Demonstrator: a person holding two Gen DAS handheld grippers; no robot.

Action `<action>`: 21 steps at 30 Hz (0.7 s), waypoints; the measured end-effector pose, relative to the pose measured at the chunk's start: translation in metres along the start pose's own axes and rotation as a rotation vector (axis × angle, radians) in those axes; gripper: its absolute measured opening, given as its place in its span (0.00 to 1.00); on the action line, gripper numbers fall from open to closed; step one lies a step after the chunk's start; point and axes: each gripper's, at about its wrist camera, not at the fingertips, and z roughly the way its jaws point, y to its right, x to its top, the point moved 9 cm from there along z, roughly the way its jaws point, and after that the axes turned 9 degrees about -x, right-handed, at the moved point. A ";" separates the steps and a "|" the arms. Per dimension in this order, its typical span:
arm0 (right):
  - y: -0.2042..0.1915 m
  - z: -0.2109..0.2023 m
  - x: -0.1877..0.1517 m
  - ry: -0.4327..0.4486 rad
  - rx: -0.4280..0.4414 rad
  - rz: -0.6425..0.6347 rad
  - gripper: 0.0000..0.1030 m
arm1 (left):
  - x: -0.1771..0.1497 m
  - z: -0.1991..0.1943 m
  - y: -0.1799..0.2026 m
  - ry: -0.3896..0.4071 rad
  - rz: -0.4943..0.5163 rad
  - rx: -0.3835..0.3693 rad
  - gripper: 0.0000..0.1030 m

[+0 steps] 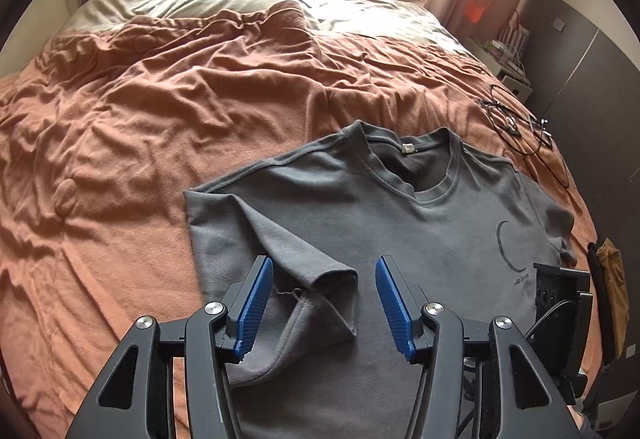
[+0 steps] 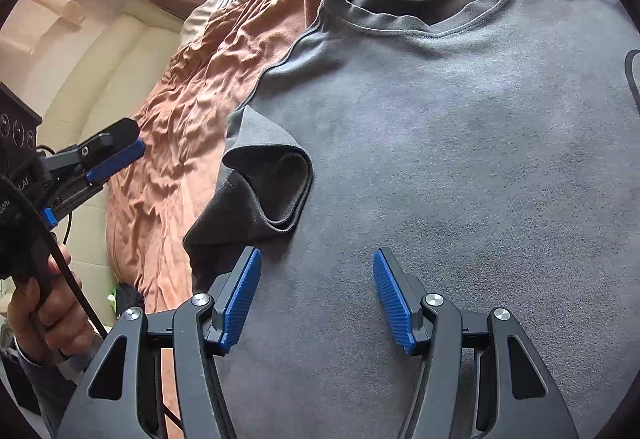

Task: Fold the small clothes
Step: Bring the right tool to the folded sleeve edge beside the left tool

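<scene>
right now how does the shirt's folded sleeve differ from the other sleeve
The folded sleeve is turned inward and lies on top of the grey t-shirt body; the other sleeve still spreads outward, flat on the orange blanket. The folded sleeve's cuff gapes open, showing its inside; the other sleeve's cuff opening is not visible. Both are short, grey and untouched by either gripper.
</scene>
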 end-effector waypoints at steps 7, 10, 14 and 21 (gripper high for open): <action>-0.007 0.012 0.016 0.015 -0.026 -0.063 0.55 | -0.023 -0.005 -0.041 0.019 -0.100 0.039 0.54; -0.018 0.021 0.023 0.017 -0.067 -0.148 0.55 | -0.035 -0.003 -0.060 0.016 -0.138 0.058 0.54; -0.033 0.032 0.032 0.015 -0.132 -0.253 0.55 | -0.049 0.000 -0.083 0.005 -0.194 0.070 0.54; -0.050 0.060 0.039 0.004 -0.304 -0.444 0.55 | -0.069 0.012 -0.104 -0.015 -0.234 0.081 0.54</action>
